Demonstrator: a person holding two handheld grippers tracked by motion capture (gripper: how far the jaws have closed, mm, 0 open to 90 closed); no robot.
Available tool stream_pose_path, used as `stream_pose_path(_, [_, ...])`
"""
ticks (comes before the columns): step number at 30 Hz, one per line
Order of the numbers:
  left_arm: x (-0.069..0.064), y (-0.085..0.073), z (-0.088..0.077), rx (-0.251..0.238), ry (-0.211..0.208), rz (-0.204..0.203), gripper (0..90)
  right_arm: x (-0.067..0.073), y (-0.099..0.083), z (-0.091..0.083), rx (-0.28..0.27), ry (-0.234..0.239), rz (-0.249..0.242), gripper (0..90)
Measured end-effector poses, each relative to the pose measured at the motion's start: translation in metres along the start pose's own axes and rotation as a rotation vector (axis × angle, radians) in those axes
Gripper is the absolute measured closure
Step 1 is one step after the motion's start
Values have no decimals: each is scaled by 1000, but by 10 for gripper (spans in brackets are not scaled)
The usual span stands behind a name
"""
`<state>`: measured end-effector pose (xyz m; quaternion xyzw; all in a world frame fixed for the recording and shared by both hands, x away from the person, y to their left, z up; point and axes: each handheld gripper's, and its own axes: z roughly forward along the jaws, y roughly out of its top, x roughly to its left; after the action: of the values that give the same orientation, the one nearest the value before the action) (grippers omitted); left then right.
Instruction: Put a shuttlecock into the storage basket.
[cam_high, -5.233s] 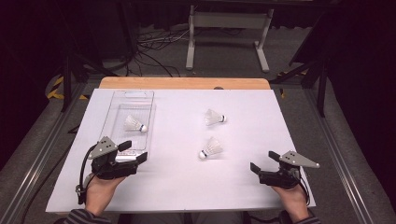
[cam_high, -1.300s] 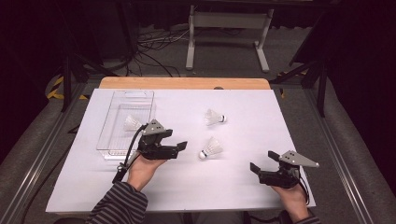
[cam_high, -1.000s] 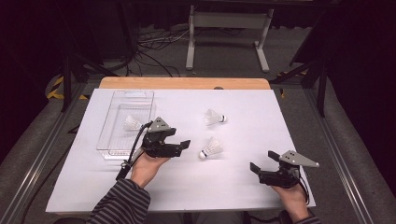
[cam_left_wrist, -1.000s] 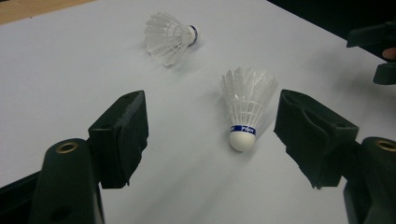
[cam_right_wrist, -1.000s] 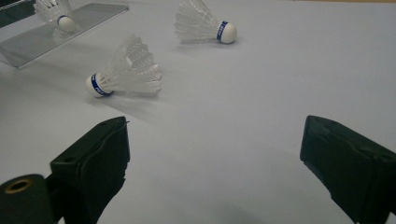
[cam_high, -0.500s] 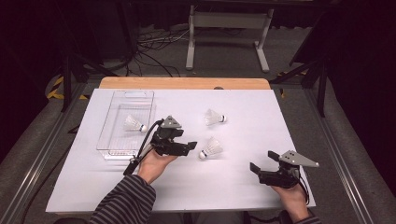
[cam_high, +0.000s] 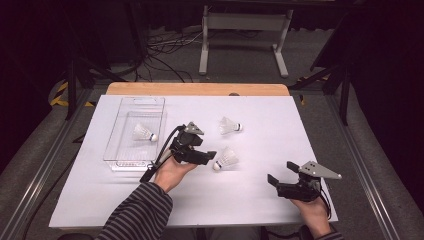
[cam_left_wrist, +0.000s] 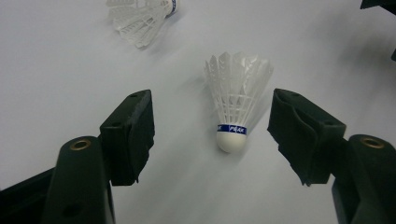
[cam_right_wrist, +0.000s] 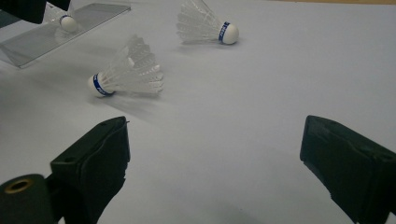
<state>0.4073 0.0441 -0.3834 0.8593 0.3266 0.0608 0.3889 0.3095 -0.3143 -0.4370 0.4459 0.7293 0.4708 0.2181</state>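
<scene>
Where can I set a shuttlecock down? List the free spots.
Free: the tray floor's near end, below the shuttlecock in it; the table's near strip between both hands. Crowded: the middle, where the left gripper meets two loose shuttlecocks.

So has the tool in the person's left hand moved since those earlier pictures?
Yes. The left tool has gone rightward, from beside the clear tray toward the nearer shuttlecock, which now lies between its closing jaws, untouched.
</scene>
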Motion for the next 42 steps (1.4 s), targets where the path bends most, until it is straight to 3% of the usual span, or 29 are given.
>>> stream_pose_path(12, [2, 4, 11, 59, 1, 1, 332, -1, 0, -2, -10, 2, 11, 92])
stream_pose_path(31, [1, 9, 19, 106, 0, -15, 339, 1, 0, -1, -2, 0, 0, 92])
stream_pose_path(42, [-10, 15, 32, 158, -2, 36, 349, 1, 0, -1, 0, 3, -2, 92])
